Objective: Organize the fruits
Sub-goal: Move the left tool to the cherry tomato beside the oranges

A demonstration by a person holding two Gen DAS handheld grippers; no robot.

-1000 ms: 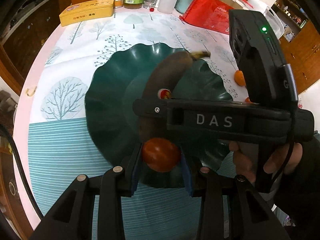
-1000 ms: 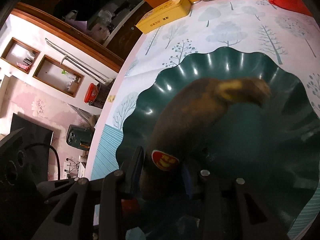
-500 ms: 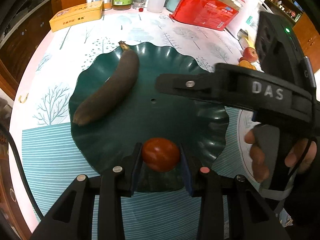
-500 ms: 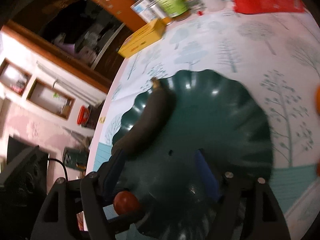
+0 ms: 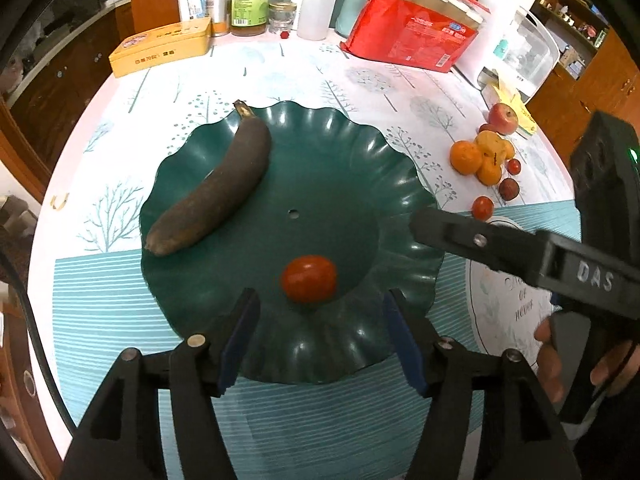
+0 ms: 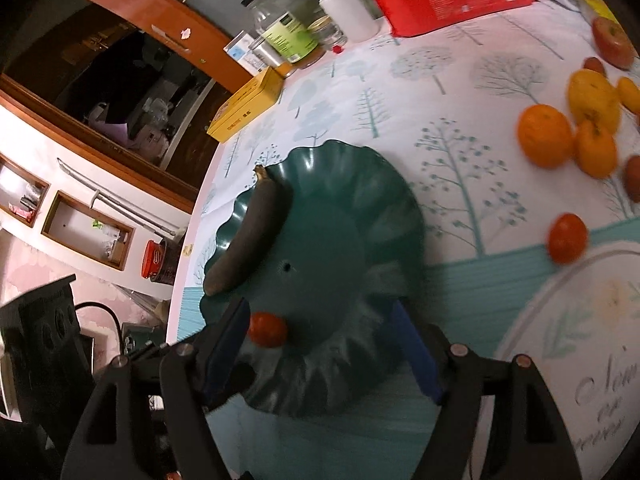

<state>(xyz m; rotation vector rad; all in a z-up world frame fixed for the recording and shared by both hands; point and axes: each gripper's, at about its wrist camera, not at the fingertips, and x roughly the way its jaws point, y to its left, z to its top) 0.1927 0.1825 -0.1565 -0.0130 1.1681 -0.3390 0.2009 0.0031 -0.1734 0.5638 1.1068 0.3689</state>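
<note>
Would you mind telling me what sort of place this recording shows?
Probably a home dining room: a round table with a tree-print tablecloth, wooden cabinets, and bottles and jars along its far edge.

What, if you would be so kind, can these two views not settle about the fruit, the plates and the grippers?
- Fruit pile, left wrist view: too small and overlapping to count.
- Apple, right wrist view: cut by the fisheye edge.
- White plate, left wrist view: the right gripper's body hides most of it.
- Banana, both views: its underside on the green plate is hidden.
- Right gripper: motion blur smears the plate under it.
</note>
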